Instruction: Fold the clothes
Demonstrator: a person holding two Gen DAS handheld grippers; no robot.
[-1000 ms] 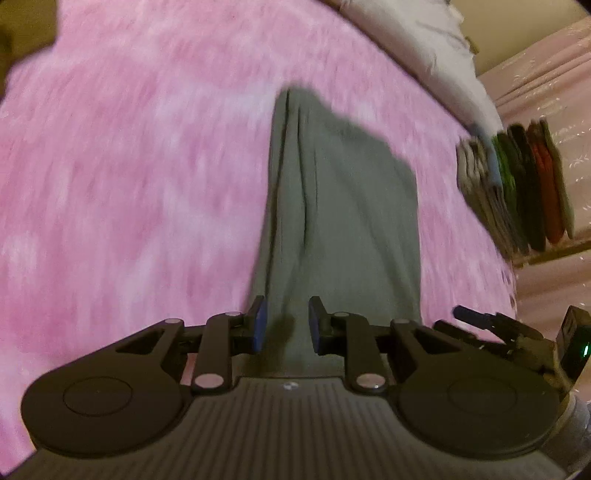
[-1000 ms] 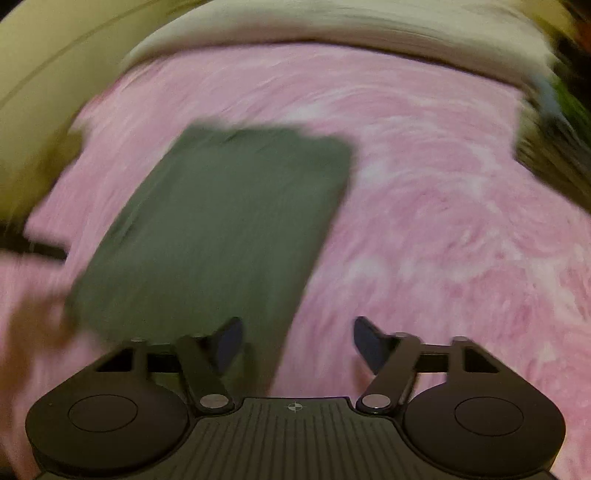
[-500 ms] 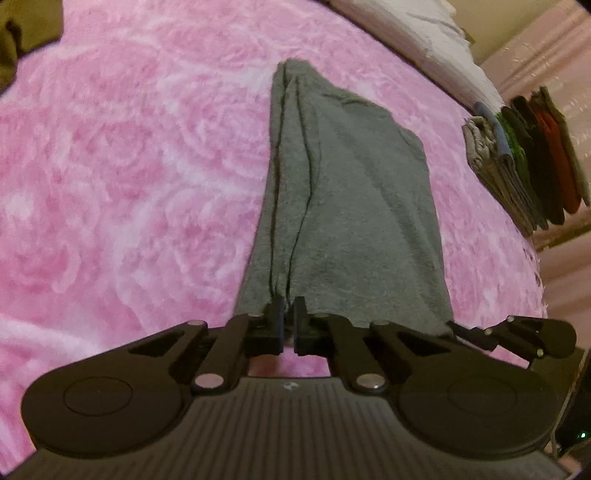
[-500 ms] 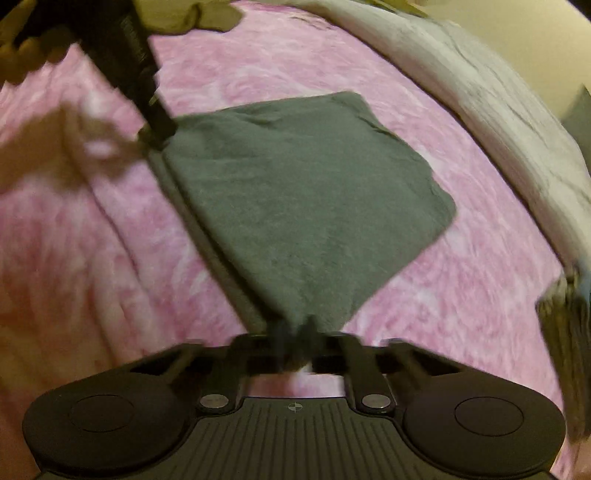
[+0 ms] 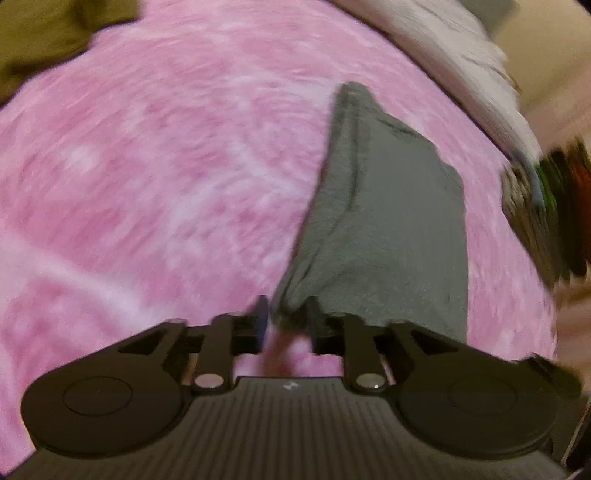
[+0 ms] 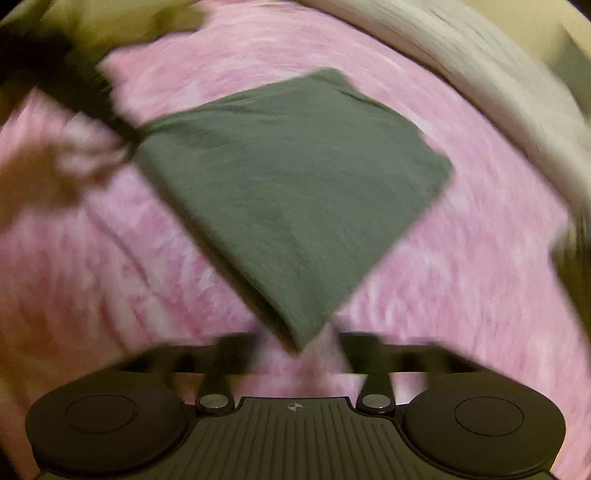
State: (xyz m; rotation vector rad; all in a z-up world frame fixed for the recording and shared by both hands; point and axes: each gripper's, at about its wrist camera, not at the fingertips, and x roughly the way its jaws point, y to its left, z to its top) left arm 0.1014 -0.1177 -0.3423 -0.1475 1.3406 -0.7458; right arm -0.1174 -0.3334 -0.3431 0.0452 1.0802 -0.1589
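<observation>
A folded grey garment (image 5: 384, 229) lies flat on the pink fluffy blanket (image 5: 147, 184). In the left wrist view my left gripper (image 5: 287, 319) is open, its fingers apart on either side of the garment's near corner. In the right wrist view the same grey garment (image 6: 295, 192) shows as a diamond shape. Its nearest corner points into the gap of my open right gripper (image 6: 299, 345), whose fingers are blurred. The other gripper (image 6: 107, 107) appears there as a dark smear at the garment's far left corner.
A stack of folded clothes (image 5: 546, 206) in several colours stands at the blanket's right edge. White bedding (image 5: 461, 55) runs along the far side. An olive garment (image 5: 44, 33) lies at the far left corner. Both views are motion-blurred.
Half a second ago both grippers were shut on the grey garment's corners. Both have since opened and let go. The garment now lies flat, and both cameras have drawn back slightly.
</observation>
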